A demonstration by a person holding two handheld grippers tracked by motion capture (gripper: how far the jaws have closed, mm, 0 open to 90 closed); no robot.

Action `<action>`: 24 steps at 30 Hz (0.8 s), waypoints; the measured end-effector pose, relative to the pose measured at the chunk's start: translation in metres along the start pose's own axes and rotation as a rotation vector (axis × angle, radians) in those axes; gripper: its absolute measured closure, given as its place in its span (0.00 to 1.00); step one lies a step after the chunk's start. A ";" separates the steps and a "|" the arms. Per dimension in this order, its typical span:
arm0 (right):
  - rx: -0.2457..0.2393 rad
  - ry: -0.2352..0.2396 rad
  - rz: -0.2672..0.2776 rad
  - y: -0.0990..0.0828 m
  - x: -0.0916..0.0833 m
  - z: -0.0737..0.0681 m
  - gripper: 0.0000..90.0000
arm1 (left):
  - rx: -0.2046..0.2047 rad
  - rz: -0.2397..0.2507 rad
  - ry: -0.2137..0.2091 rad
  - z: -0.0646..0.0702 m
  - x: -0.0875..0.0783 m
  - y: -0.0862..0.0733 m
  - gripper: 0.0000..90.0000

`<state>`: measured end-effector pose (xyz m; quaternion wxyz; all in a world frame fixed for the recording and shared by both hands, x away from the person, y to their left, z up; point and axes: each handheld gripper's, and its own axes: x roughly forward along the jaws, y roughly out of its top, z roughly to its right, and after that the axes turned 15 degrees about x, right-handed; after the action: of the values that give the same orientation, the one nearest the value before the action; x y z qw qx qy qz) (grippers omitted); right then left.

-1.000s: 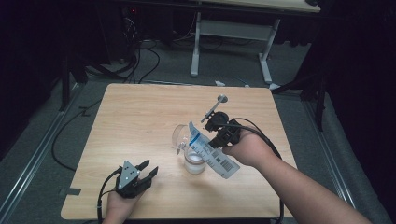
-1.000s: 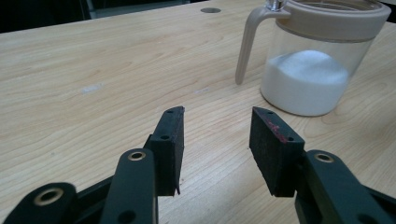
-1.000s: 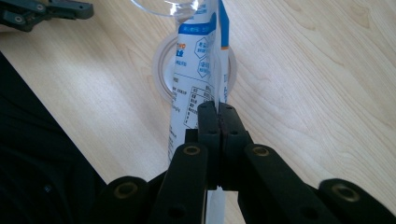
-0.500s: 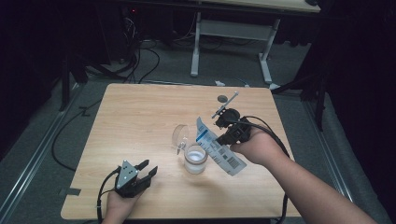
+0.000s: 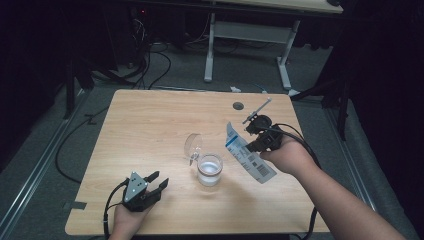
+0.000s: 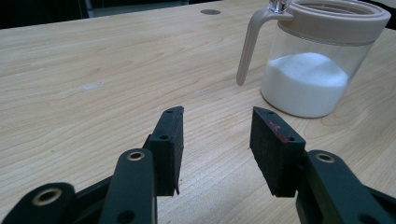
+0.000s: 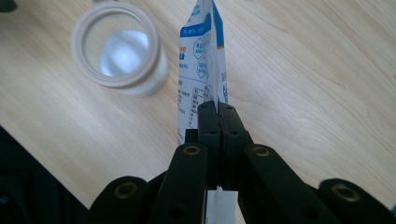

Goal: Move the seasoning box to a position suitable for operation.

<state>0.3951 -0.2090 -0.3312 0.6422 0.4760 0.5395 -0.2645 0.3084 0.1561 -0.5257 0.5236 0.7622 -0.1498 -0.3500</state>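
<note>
A clear jar (image 5: pixel 209 170) with a beige rim and white powder stands mid-table, its round lid (image 5: pixel 192 145) flipped open to the left. My right gripper (image 5: pixel 254 144) is shut on a white and blue packet (image 5: pixel 247 156), held tilted to the right of the jar and apart from it. In the right gripper view the jaws (image 7: pixel 218 109) pinch the packet (image 7: pixel 201 60) flat, with the open jar (image 7: pixel 121 51) below on the left. My left gripper (image 5: pixel 159 180) rests open at the table's near left. In its own view the left gripper (image 6: pixel 217 114) holds nothing and the jar (image 6: pixel 308 79) stands ahead on the right.
A round grommet hole (image 5: pixel 238 106) sits near the table's far edge. Cables trail from both grippers over the near edge. Beyond the table (image 5: pixel 150 115) are a white desk frame (image 5: pixel 250 35) and floor cables (image 5: pixel 150 65).
My right gripper has carried the packet to the right, away from above the jar. The left gripper has stayed where it was.
</note>
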 end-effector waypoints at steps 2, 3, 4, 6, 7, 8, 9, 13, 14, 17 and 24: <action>0.013 -0.011 -0.005 -0.002 0.004 0.007 1.00 | -0.003 0.000 -0.003 -0.001 0.000 0.000 0.61; 0.027 -0.017 -0.012 -0.003 0.006 0.009 1.00 | -0.003 0.000 -0.002 -0.001 -0.001 0.000 0.61; 0.029 -0.017 -0.012 -0.004 0.009 0.013 1.00 | -0.003 0.000 -0.002 -0.001 -0.001 0.000 0.61; 0.039 -0.021 -0.016 -0.006 0.014 0.019 1.00 | 0.001 0.000 0.000 -0.001 -0.001 0.000 0.61; 0.039 -0.025 -0.017 -0.007 0.016 0.023 1.00 | 0.000 0.001 -0.001 0.000 -0.001 0.000 0.61; 0.051 -0.027 -0.020 -0.008 0.018 0.026 1.00 | 0.001 0.001 -0.003 0.000 -0.001 0.000 0.61; 0.057 -0.029 -0.020 -0.009 0.022 0.029 1.00 | 0.002 0.001 -0.003 0.001 -0.001 0.000 0.61; 0.073 -0.038 -0.024 -0.014 0.032 0.038 1.00 | 0.002 -0.003 -0.004 0.001 0.000 -0.001 0.60; 0.072 -0.039 -0.025 -0.015 0.034 0.039 1.00 | 0.004 -0.005 -0.003 0.001 0.000 -0.001 0.60; 0.083 -0.050 -0.032 -0.018 0.041 0.044 1.00 | 0.006 -0.008 -0.004 0.001 0.000 -0.001 0.60; 0.085 -0.059 -0.052 -0.021 0.052 0.053 1.00 | 0.002 -0.006 -0.002 0.001 -0.001 -0.001 0.60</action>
<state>0.4148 -0.2557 -0.3893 0.6300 0.4806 0.5208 -0.3176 0.3070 0.1568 -0.5263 0.5215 0.7628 -0.1486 -0.3522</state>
